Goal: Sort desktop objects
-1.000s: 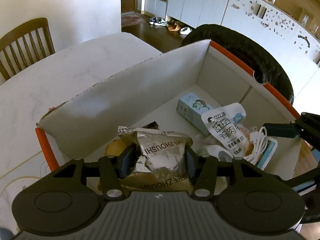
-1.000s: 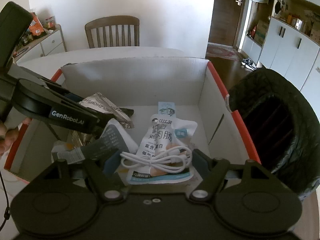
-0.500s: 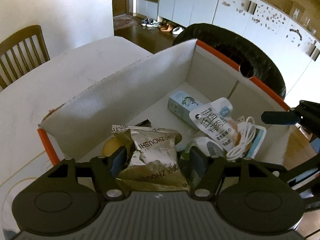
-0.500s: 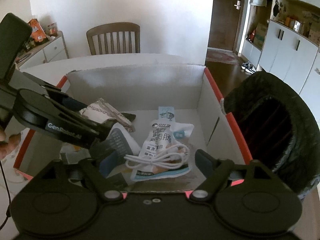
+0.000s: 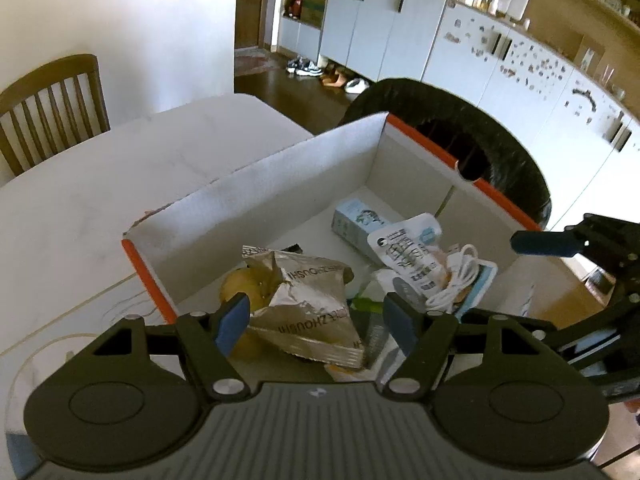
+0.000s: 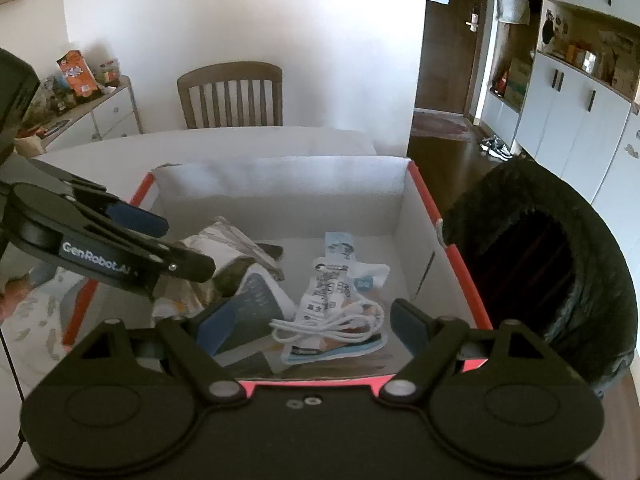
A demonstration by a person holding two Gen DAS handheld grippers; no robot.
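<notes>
Left hand-held gripper just spread & let go of foil snack bag, now lying in box; right hand-held gripper spread w/ nothing held — one item sorted.

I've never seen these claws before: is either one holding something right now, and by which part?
Nothing is held. Left gripper is open above the foil packet; right gripper is open too.
</notes>
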